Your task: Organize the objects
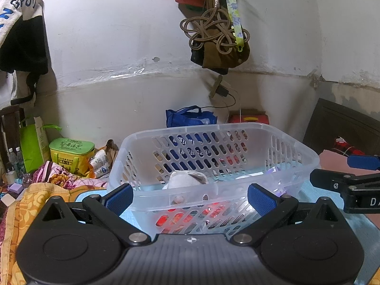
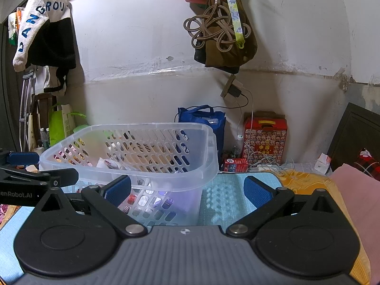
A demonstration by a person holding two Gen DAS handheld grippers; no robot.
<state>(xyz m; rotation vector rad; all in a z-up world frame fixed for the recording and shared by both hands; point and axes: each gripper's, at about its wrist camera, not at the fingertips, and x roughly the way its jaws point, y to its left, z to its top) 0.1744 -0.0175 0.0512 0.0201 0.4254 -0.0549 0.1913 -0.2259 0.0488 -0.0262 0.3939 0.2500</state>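
A clear plastic basket [image 1: 237, 130] with slotted walls stands on a light blue mat [image 2: 225, 197]. Inside it lie a white crumpled object [image 1: 187, 178] and a red item [image 1: 180, 216] seen through the near wall. My left gripper [image 1: 191, 198] is open, its jaws spread just outside the basket's near wall. My right gripper [image 2: 187, 191] is open and empty, beside the basket's right corner [image 2: 209, 166]. The right gripper shows at the right edge of the left wrist view [image 1: 349, 180]; the left gripper shows at the left edge of the right wrist view [image 2: 35, 178].
A blue bag [image 2: 204, 121], a red patterned box [image 2: 264, 140] and cables stand against the wall behind. A green bag [image 1: 71, 152] and floral cloths [image 1: 54, 178] lie left. A pink cloth [image 2: 351, 190] lies right. Bags hang above [image 1: 213, 35].
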